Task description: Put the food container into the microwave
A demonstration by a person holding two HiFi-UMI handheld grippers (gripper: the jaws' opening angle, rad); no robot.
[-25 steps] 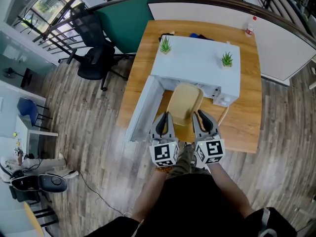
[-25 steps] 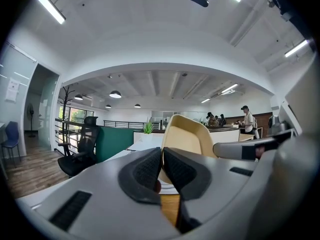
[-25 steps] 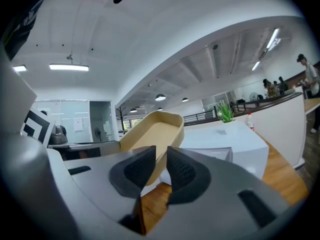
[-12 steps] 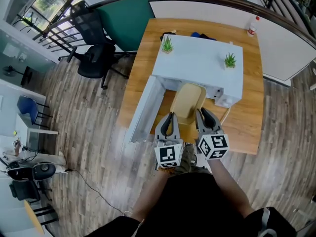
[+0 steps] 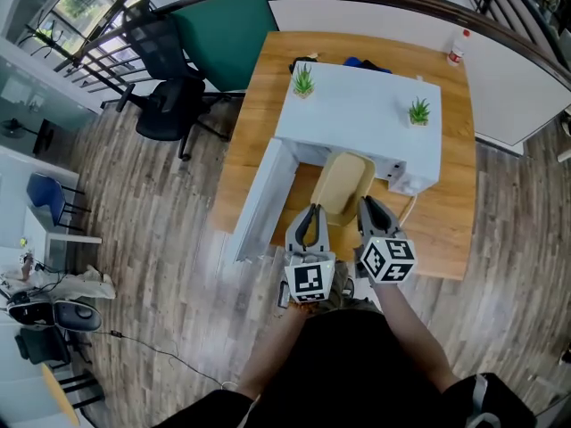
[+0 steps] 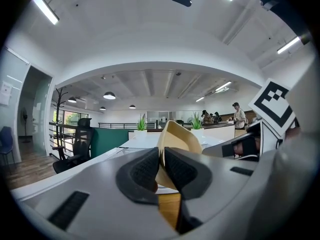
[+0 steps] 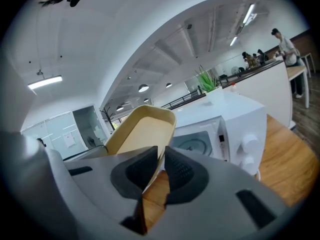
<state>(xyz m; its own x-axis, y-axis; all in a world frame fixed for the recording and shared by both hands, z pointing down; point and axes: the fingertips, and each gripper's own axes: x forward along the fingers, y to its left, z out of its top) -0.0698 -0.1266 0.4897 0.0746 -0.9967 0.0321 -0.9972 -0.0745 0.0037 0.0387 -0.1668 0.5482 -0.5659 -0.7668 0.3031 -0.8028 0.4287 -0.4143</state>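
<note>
Since a second ago the right gripper (image 5: 368, 208) has rolled, so its marker cube now shows cornerwise in the head view, and both grippers sit slightly lower in front of the microwave (image 5: 366, 114).

The food container (image 5: 343, 185), a shallow tan tray, is held above the table (image 5: 446, 203) directly before the microwave's open front. Its far end reaches the mouth of the cavity; whether it has crossed inside cannot be told. The right gripper's jaws are clamped on the container's near rim, toward the microwave's knob side. The left gripper (image 5: 310, 214) pinches the same near rim on the door side. Its jaws have just eased a touch wider, yet the rim stands between them with the pads on it.

The microwave's door (image 5: 259, 199) hangs wide open to the left. Two small potted plants (image 5: 303, 80) stand on the microwave's top, one at each far corner. Behind the microwave, at the table's far right corner, stands a bottle (image 5: 456, 48). Left of the microwave, off the table, stands a black office chair (image 5: 169, 105).
</note>
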